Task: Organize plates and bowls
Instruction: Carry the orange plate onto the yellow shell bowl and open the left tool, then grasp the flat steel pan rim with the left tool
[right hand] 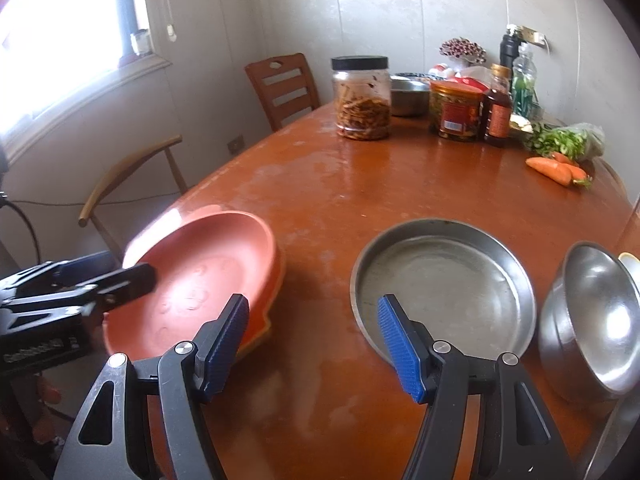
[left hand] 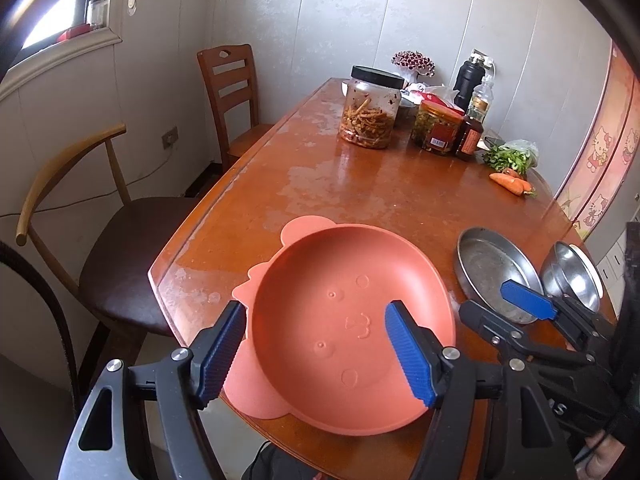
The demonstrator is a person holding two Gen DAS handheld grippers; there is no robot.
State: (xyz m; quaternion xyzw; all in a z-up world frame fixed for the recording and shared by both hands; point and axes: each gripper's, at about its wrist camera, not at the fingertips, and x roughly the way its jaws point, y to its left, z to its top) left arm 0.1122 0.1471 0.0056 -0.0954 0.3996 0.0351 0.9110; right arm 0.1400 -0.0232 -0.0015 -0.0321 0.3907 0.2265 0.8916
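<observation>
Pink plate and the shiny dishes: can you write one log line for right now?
left tongs: open over pink plate | right tongs: open, empty | steel pan, steel bowl: on table

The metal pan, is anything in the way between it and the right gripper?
Nothing visible. The right gripper hangs open just short of the metal pan, bare table below it. The pink plate lies off to one side, the steel bowl to the other.

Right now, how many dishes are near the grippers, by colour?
Orange-pink: 1, the plate
Silver: 2, the flat pan and the tilted bowl
Total: 3
</observation>
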